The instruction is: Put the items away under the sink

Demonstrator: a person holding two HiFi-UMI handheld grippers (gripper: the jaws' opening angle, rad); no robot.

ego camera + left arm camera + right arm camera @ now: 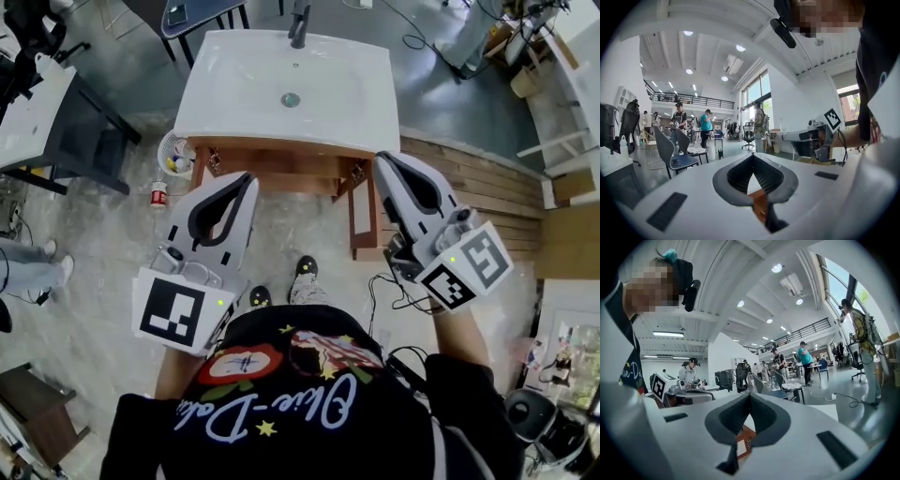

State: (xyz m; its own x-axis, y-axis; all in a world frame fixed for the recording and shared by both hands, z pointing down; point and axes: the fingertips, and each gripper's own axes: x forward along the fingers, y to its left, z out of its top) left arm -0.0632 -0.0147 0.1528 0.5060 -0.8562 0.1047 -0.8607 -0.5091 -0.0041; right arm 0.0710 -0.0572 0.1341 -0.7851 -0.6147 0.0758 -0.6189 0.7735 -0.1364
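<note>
Items (178, 163) in a basket (165, 146), plus a can (158, 195), on floor left of sink (234, 94). Left gripper (247, 178), right gripper (382, 161): both clenched, empty. Risk: closed jaws knock can over.

Ahead of me stands the white rectangular basin top (244, 84) on its brown wooden cabinet (281, 169), whose right-hand door (364, 217) hangs swung out toward me. On the grey floor (103, 253) at the cabinet's left corner sits a small round white tub (174, 155) of colourful bits (too small for me to name). Near it, closer to me, is a little red-and-white can (158, 195).
</note>
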